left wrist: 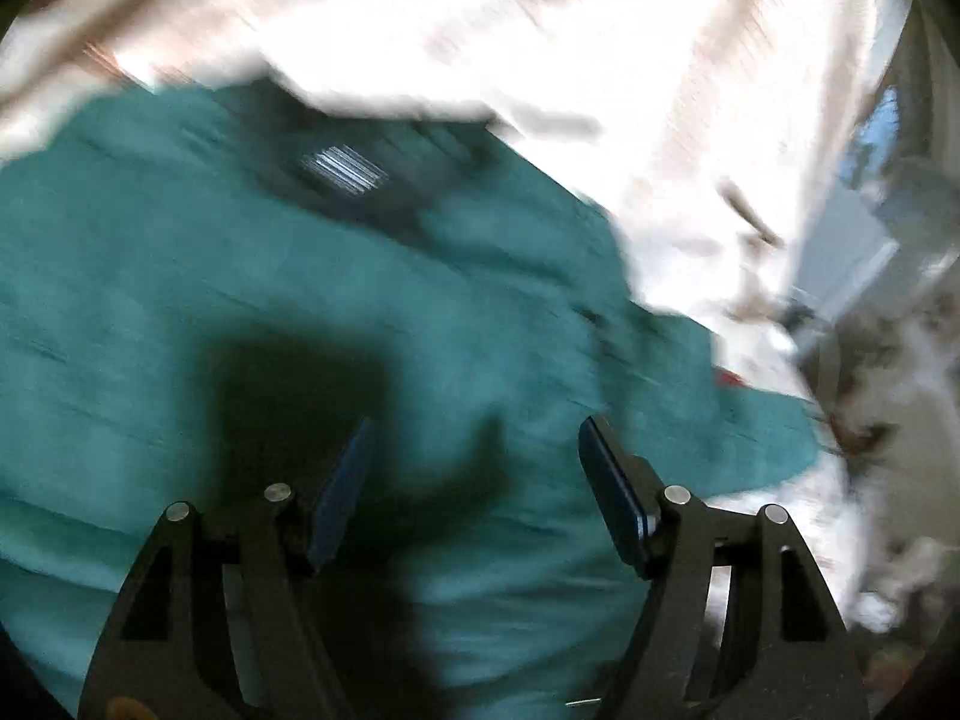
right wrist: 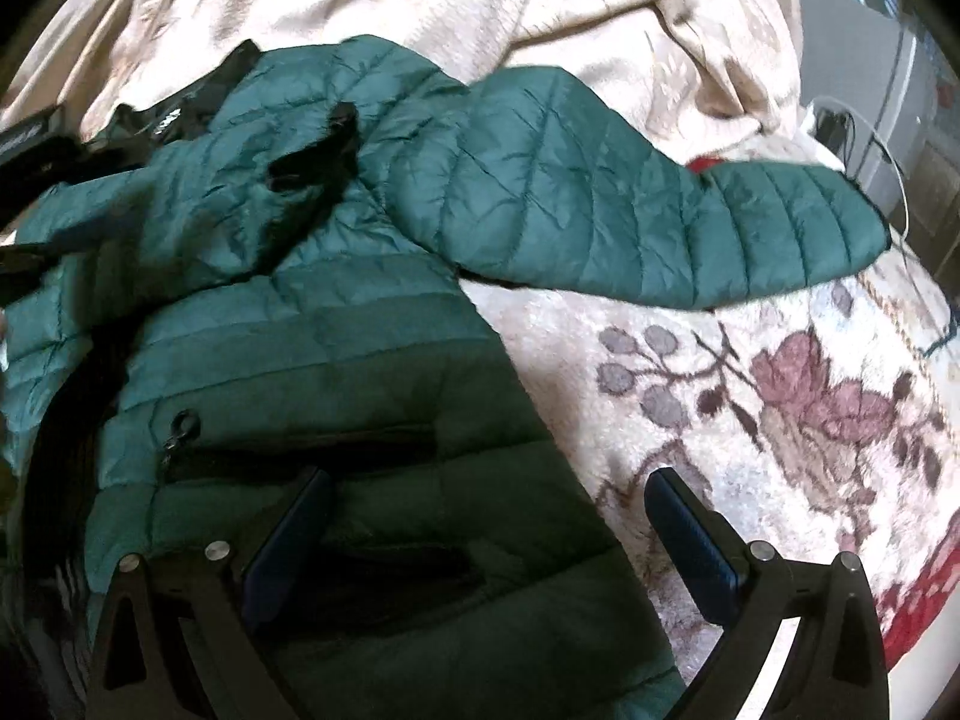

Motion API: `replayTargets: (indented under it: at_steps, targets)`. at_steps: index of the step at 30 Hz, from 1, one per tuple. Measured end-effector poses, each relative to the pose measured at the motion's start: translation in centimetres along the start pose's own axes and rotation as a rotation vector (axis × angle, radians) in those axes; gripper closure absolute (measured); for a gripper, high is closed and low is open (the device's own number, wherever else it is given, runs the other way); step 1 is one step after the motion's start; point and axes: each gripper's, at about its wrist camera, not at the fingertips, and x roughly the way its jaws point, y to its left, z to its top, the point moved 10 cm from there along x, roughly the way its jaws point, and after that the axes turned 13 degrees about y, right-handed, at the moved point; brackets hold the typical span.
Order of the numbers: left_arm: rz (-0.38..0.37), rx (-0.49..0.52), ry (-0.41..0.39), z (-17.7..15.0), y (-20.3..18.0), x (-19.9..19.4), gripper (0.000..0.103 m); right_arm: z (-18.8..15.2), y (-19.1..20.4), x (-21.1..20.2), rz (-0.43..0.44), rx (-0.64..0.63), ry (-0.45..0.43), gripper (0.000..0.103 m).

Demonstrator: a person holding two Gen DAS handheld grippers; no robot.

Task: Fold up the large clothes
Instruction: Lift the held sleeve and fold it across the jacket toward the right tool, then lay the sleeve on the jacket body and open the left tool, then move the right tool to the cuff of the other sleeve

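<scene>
A teal quilted puffer jacket (right wrist: 336, 330) lies spread on a floral blanket, its right sleeve (right wrist: 660, 216) stretched out to the right and a zipped pocket (right wrist: 288, 450) near the lower hem. My right gripper (right wrist: 489, 480) is open and empty, just above the jacket's lower right edge. The left wrist view is motion-blurred: the jacket (left wrist: 180, 330) fills it, with a dark collar and label (left wrist: 345, 171) at the top. My left gripper (left wrist: 477, 426) is open and empty, close over the jacket.
A cream floral blanket (right wrist: 750, 408) covers the surface, with a plain cream sheet (right wrist: 540, 6) bunched behind the jacket. A small red item (right wrist: 705, 165) peeks out behind the sleeve. Cables and furniture (right wrist: 870, 132) stand at the far right edge.
</scene>
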Motion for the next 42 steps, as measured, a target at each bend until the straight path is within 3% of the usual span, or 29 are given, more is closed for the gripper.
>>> replayTargets:
  at_steps: [3,5,7,9,11,15,17,23,26,31,32,34,36,42]
  targets:
    - [0.233,-0.053,-0.102,1.4,8.1,-4.0,0.032,-0.1,0.8,-0.3,-0.025,-0.030,-0.009,0.000]
    - [0.292,-0.145,-0.098,1.6,12.8,-4.5,0.033,-0.1,1.2,-0.3,-0.038,-0.044,-0.012,0.000]
    - [0.294,-0.271,-0.027,1.2,16.9,-3.4,0.033,-0.1,1.4,-0.3,-0.055,-0.058,-0.017,0.000]
    - [0.301,-0.298,0.012,0.8,17.7,-2.0,0.032,0.0,1.5,-0.3,-0.062,-0.065,-0.022,0.000]
    - [0.352,-0.261,0.059,0.5,17.2,-1.0,0.029,0.0,1.4,-0.1,-0.062,-0.065,-0.020,0.000]
    - [0.376,-0.207,0.070,0.0,15.3,-1.4,0.028,0.9,1.9,-1.6,-0.057,-0.088,-0.091,0.000]
    - [0.372,-0.196,0.070,0.0,14.5,-1.7,0.028,3.2,3.7,-3.5,-0.005,-0.124,-0.167,0.000]
    - [0.452,-0.183,0.032,0.2,14.9,-3.6,0.028,11.9,12.8,-3.7,0.240,-0.176,-0.211,0.000]
    - [0.498,-0.187,0.057,-0.2,15.6,-2.8,0.028,13.8,17.2,-0.3,0.505,-0.176,-0.122,0.000]
    - [0.503,-0.192,0.078,-0.7,16.5,-1.1,0.027,15.4,17.0,6.5,0.584,-0.068,0.024,0.000]
    - [0.510,-0.184,0.075,-0.7,16.4,-1.0,0.025,15.8,16.8,6.5,0.565,-0.074,0.015,0.002]
    - [0.522,-0.169,0.070,-0.9,16.4,-0.8,0.023,16.6,16.0,7.0,0.388,-0.128,-0.031,0.001]
    - [0.541,-0.154,0.065,-1.1,16.1,-0.6,0.022,16.8,15.5,7.8,0.293,-0.149,-0.040,0.000]
    - [0.557,-0.156,0.057,-1.0,16.7,-0.5,0.019,16.4,16.1,8.4,0.295,-0.183,-0.022,0.000]
